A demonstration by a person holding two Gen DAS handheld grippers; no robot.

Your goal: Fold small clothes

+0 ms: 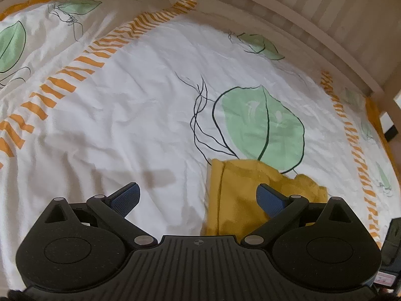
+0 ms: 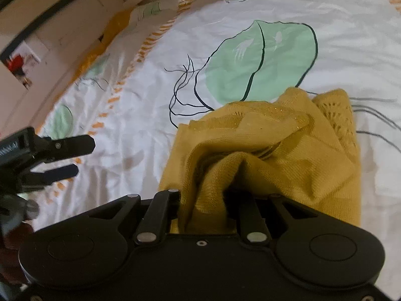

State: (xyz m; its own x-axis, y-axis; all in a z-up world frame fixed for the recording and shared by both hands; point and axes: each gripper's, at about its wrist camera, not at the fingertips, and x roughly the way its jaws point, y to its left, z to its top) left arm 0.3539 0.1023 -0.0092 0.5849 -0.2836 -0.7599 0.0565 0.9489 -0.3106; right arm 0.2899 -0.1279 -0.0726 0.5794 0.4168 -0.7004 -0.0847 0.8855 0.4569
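Observation:
A small mustard-yellow knit garment (image 2: 275, 150) lies bunched on the white bedcover; it also shows in the left wrist view (image 1: 240, 195), low and right of centre. My right gripper (image 2: 205, 200) is shut on a fold of the yellow garment, and the cloth hides its fingertips. My left gripper (image 1: 198, 195) is open and empty, hovering over the bedcover with its right blue pad (image 1: 269, 199) over the garment's edge. The left gripper also appears at the left edge of the right wrist view (image 2: 72, 158).
The bedcover (image 1: 140, 115) is white with green leaf prints and orange striped bands. A pale slatted bed frame (image 1: 325, 25) curves along the far side. A wardrobe or door (image 2: 37, 37) stands beyond the bed's left side.

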